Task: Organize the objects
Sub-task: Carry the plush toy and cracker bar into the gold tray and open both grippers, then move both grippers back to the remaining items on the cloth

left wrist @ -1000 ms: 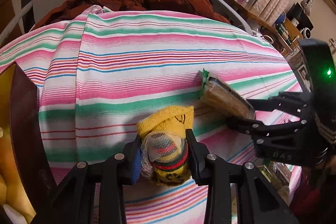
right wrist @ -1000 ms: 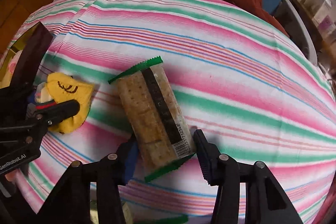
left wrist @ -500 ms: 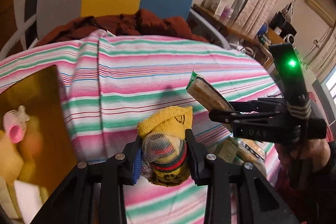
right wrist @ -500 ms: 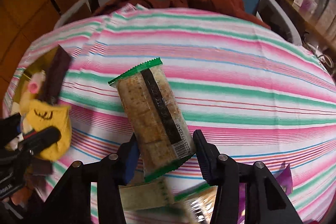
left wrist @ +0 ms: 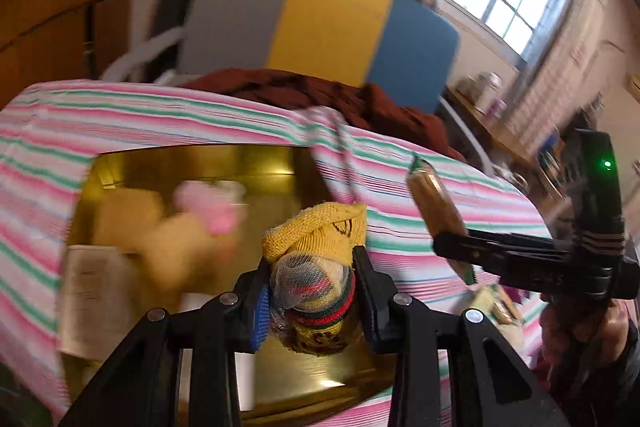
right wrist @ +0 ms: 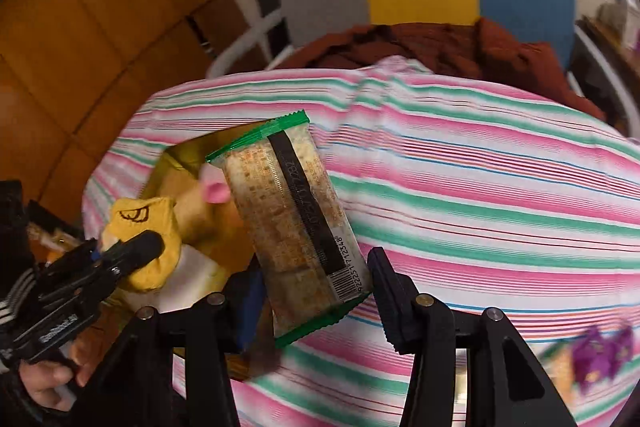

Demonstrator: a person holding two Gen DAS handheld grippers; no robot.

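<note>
Grippers hang over a table draped in a pink, green and white striped cloth. Left gripper is clamped on a yellow knitted sock bundle in mesh netting, above an open gold box holding blurred pink and tan items. Right gripper pinches a clear cracker packet with green sealed ends just beside that box.

One yellow sock bundle, one cracker packet, one gold box. Two claws: left claw, right claw.
</note>
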